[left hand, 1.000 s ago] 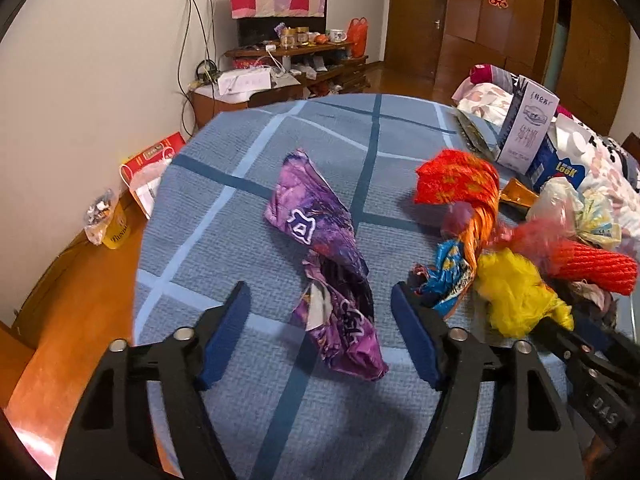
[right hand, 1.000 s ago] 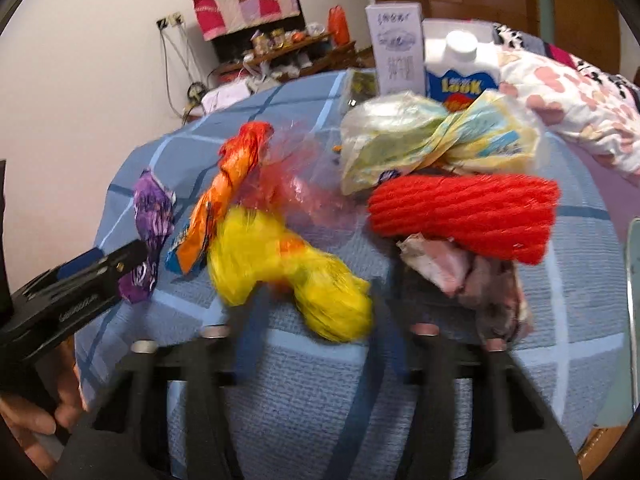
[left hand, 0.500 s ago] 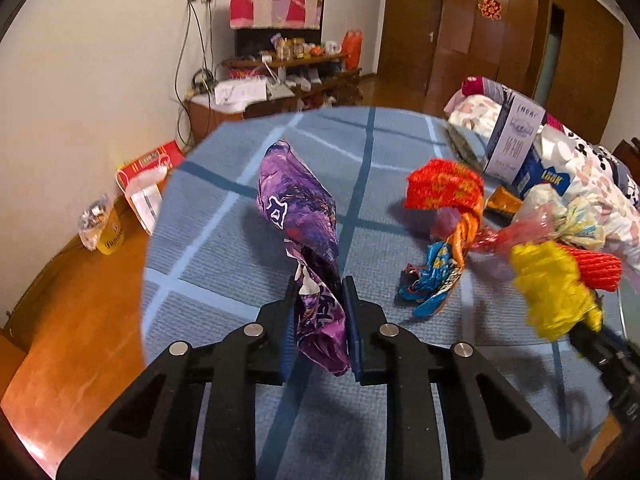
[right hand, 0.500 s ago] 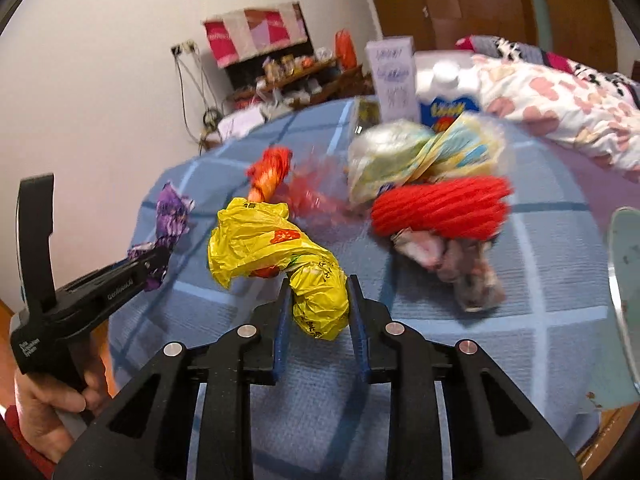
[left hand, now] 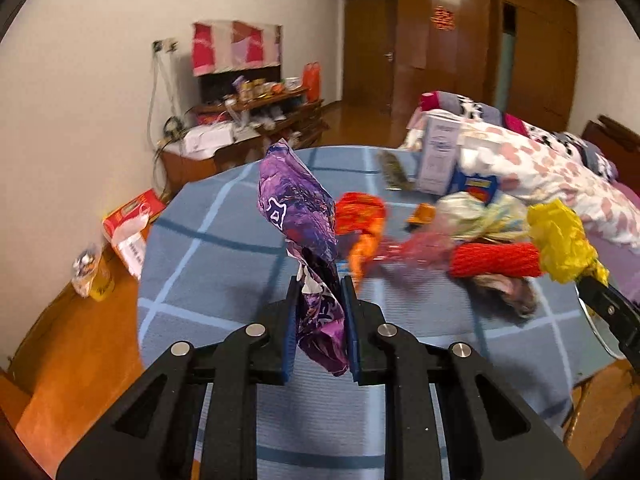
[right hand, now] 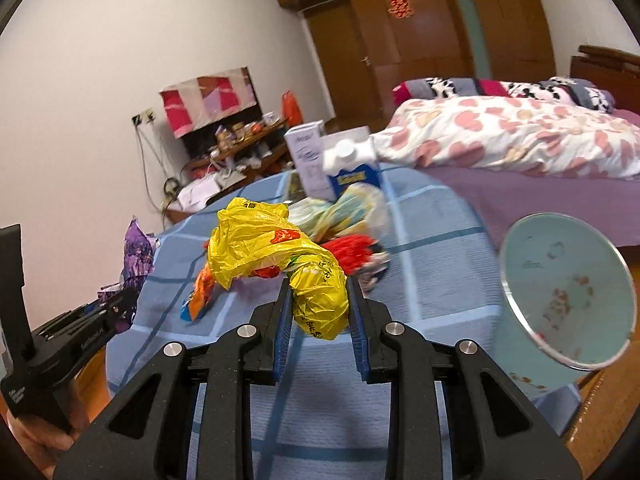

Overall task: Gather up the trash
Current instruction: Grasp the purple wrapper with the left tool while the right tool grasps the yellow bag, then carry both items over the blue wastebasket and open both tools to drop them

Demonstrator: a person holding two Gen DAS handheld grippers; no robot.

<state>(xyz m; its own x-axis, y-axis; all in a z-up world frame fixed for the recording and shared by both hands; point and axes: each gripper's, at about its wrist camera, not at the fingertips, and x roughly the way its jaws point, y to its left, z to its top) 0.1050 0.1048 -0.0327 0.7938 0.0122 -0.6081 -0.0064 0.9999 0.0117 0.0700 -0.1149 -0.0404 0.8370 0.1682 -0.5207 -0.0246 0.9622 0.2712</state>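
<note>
My left gripper is shut on a crumpled purple wrapper and holds it upright above the blue checked tablecloth. My right gripper is shut on a yellow plastic bag, also lifted off the table; the bag shows at the right of the left wrist view. On the table lie an orange wrapper, a red mesh roll, a pale plastic bag and a grey crumpled scrap.
A pale blue bin with a metal rim stands open at the table's right edge. A white box and a blue carton stand at the table's far side. A bed lies behind, a cluttered shelf against the wall.
Both grippers closed on their items, then lifted them off the table. The right gripper has swung right, bringing the bin into its view.
</note>
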